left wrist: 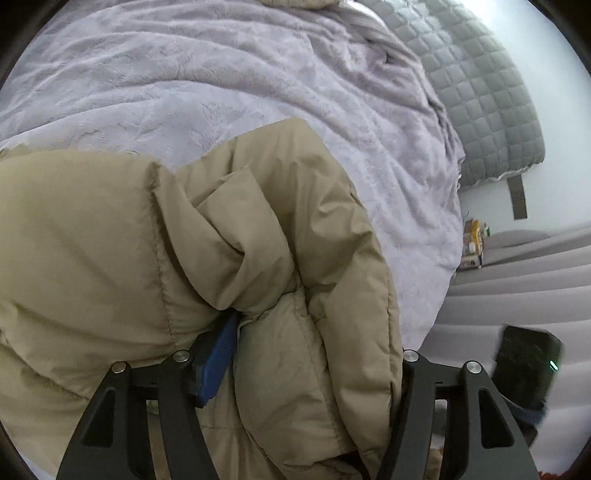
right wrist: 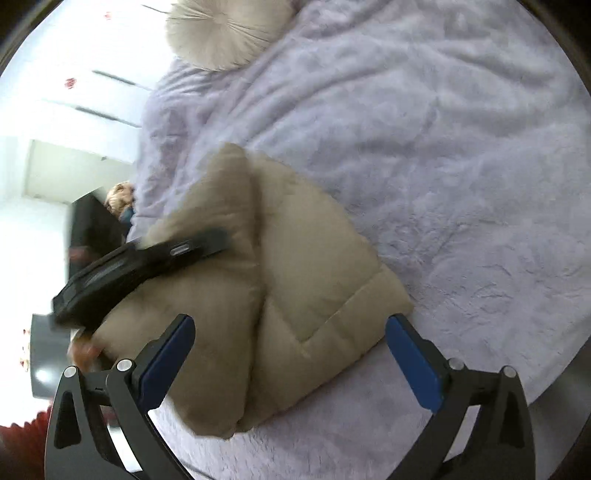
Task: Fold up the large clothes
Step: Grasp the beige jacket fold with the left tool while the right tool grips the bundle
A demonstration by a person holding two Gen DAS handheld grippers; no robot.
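A beige puffer jacket [left wrist: 110,240] lies folded into a thick bundle on the lilac plush blanket [left wrist: 221,81]. My left gripper [left wrist: 314,343] straddles the bundle's near right part; its jaws stand apart, the blue left pad [left wrist: 214,362] is tucked under a fold, and the right finger is half hidden behind the jacket's edge. In the right wrist view the jacket [right wrist: 295,266] lies as a folded wedge. My right gripper [right wrist: 290,321] hovers over its near end, wide open with nothing gripped. A blurred black gripper body [right wrist: 140,266] reaches over the jacket from the left.
The blanket [right wrist: 443,147] covers the bed to the right and far side. A round cream cushion [right wrist: 225,33] sits at the bed's head. A grey quilted cover [left wrist: 480,92] hangs at the far right. A dark device with a green light [left wrist: 528,365] is beside the bed's edge.
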